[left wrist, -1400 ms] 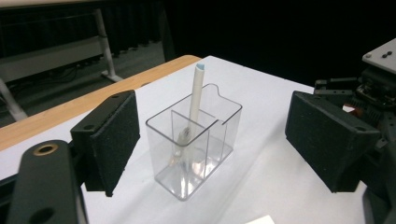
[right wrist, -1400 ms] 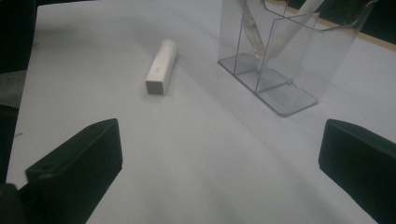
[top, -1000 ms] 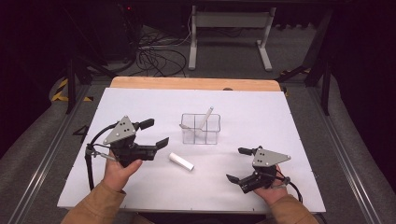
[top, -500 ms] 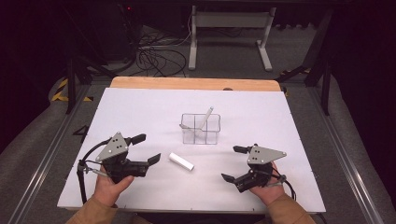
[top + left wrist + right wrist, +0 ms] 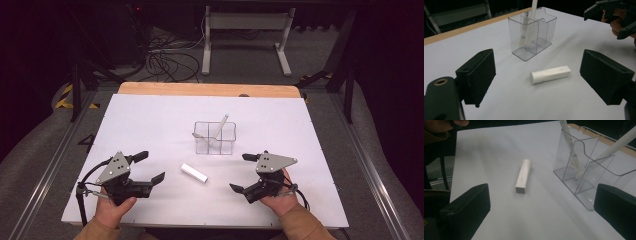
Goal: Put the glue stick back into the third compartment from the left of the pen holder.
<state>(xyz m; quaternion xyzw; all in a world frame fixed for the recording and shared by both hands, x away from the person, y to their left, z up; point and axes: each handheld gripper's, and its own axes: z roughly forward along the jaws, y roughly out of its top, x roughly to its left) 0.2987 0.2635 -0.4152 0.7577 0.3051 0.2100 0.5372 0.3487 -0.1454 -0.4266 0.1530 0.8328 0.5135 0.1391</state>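
Observation:
A white tube [image 5: 194,173] lies flat on the white table top [image 5: 150,115], between my two grippers. Behind it stands a clear compartment box [image 5: 215,138] with a white stick [image 5: 220,126] leaning in it. My left gripper [image 5: 153,166] sits low at the near left, pointing right towards the tube [image 5: 550,74]. Its jaws have just been opening and have nothing between them. My right gripper [image 5: 239,172] is at the near right, open and empty, facing the tube [image 5: 523,176] and the box [image 5: 586,170]. Neither gripper touches the tube.
A wooden strip [image 5: 210,90] runs along the table's far edge. Beyond it are a metal stand [image 5: 245,35] and loose cables [image 5: 165,60] on the floor. Metal rails [image 5: 45,175] flank the table on both sides.
The left gripper came down and back towards the near left edge, and its jaws spread a little wider. The right gripper shifted slightly left. Tube and box stayed put.

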